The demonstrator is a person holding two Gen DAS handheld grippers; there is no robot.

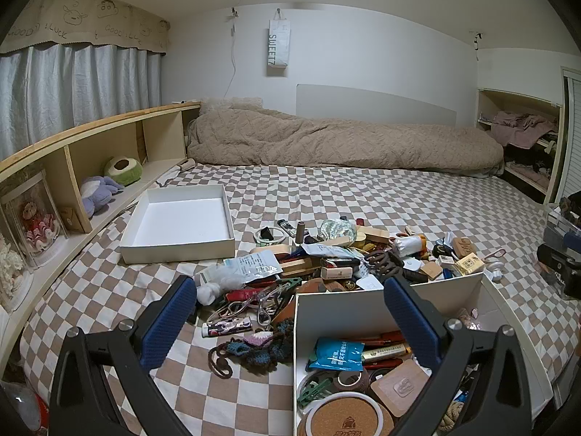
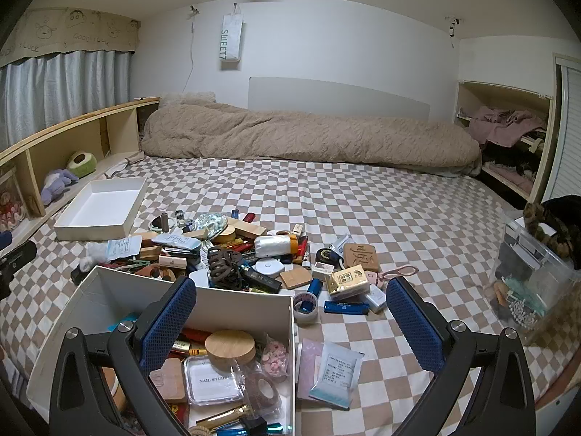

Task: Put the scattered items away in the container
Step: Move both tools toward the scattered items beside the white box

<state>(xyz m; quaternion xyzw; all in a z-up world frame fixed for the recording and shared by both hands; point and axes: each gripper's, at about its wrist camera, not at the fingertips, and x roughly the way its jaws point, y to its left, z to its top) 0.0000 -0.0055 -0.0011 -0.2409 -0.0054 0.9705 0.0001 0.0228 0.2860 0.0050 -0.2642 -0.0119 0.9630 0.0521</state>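
Both hand-held grippers, left hand-held gripper [image 1: 290, 312] and right hand-held gripper [image 2: 290, 312], gape wide, holding nothing; the right should pinch the blue lighter [image 2: 345, 307] at twelve o'clock, then drop it in the white box [image 2: 236, 294].

White box [image 1: 366, 312] part-filled, clutter pile [image 1: 326, 258] just behind on bed.

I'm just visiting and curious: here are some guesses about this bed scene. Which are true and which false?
1. The shallow white tray by the shelf is empty. True.
2. The tall white box in front already holds items. True.
3. The left gripper grips a lighter. False: its jaws stand open and hold nothing.
4. The bedsheet is plain blue. False: it is checkered brown and white.
5. The right gripper has open, empty jaws. True.
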